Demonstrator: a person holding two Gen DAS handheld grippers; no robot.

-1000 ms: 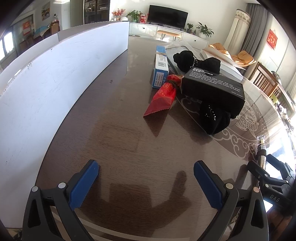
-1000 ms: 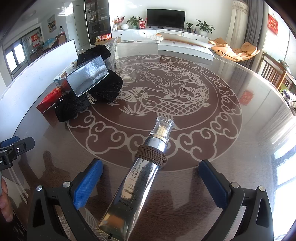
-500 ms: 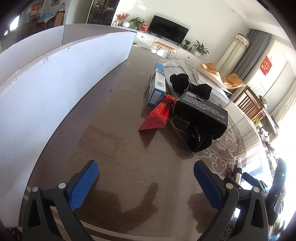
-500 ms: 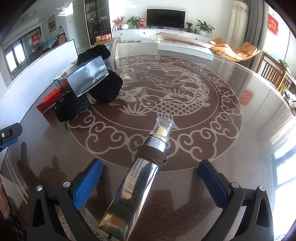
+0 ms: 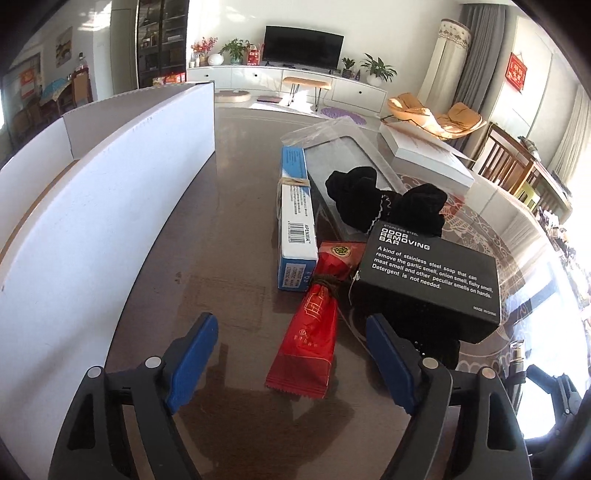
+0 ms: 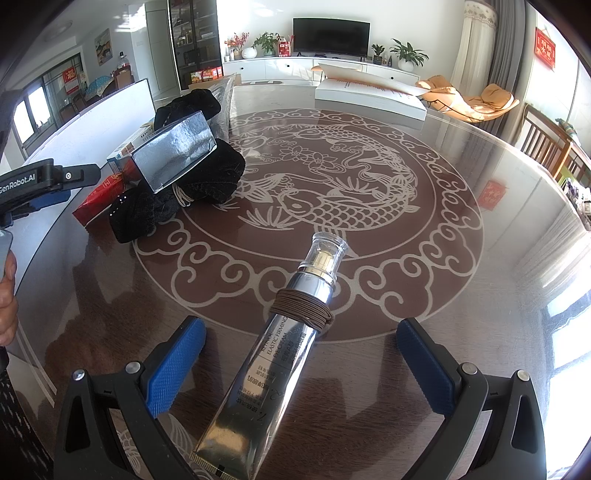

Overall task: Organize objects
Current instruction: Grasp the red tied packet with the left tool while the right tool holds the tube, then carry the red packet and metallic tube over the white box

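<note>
The left hand-held gripper (image 5: 291, 363) has come forward to the red packet (image 5: 306, 343), its jaws just narrowing around the near end, not yet gripping. The right hand-held gripper (image 6: 301, 365) stays wide around the tube (image 6: 280, 350) on the surface (image 6: 424, 236).

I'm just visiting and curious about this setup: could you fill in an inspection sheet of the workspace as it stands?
Surface: glossy round table with a fish inlay.
Job's things: red packet, blue-white box, black odor-removing-bar box, black cloth, silver cream tube.
Clutter: white board, flat white box.
Claws: left claw has been closing, red packet between, untouched; right claw open around tube.
Cables: nothing seen.
Surroundings: living room, television.
</note>
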